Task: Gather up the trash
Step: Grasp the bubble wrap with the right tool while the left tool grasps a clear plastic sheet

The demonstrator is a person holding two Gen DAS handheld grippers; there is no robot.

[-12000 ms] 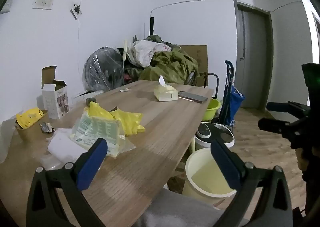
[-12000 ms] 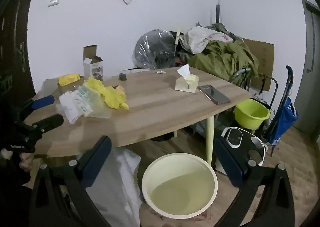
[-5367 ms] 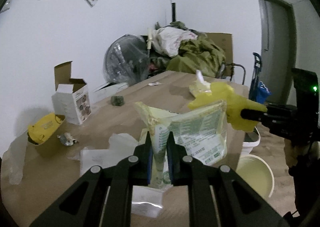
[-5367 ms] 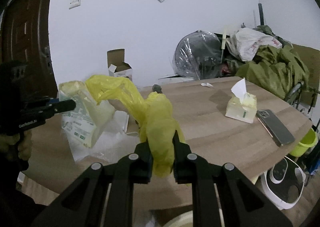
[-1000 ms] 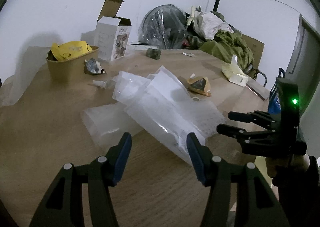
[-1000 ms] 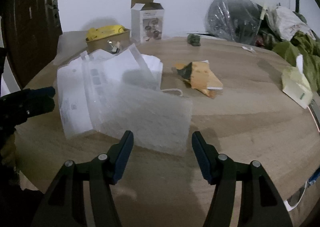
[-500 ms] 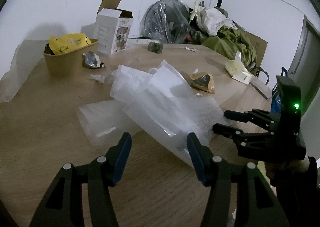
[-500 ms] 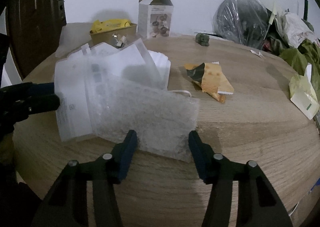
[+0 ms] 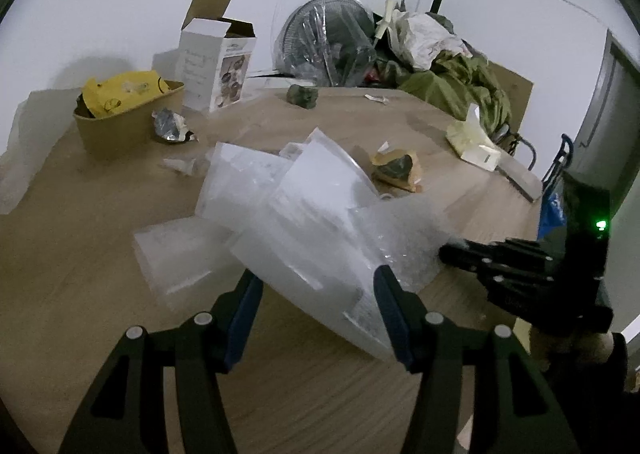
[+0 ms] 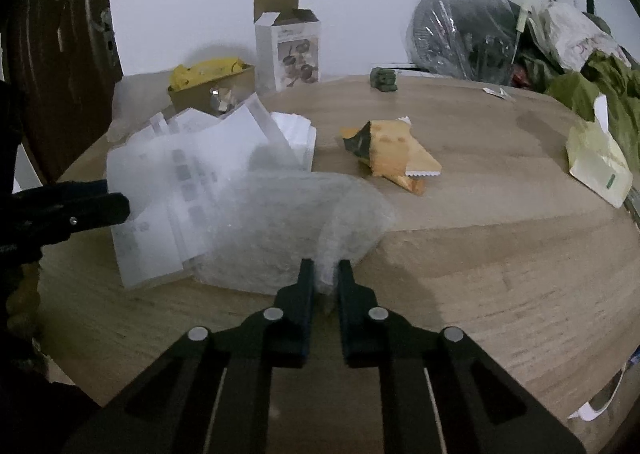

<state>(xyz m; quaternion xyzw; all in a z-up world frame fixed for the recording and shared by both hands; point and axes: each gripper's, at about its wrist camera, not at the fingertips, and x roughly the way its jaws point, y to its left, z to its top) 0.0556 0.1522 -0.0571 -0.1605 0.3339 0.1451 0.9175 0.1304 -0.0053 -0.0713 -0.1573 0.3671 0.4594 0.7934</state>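
On the table (image 10: 500, 274), the bubble wrap (image 10: 288, 222) lies directly ahead of the right gripper (image 10: 326, 278), its near edge between the fingers. Plastic bags (image 10: 188, 174) lie ahead-left, under it. A snack wrapper (image 10: 394, 156) lies ahead-right, a tissue pack (image 10: 598, 166) far right. Behind the bags sit a tub (image 10: 216, 92) and an open box (image 10: 288, 50)

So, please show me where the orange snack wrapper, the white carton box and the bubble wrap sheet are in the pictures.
orange snack wrapper (image 10: 394, 156), right wrist view, on its flat orange face.
white carton box (image 10: 294, 54), right wrist view, on its printed front.
bubble wrap sheet (image 10: 280, 222), right wrist view, on its middle, ahead of the closed fingers.
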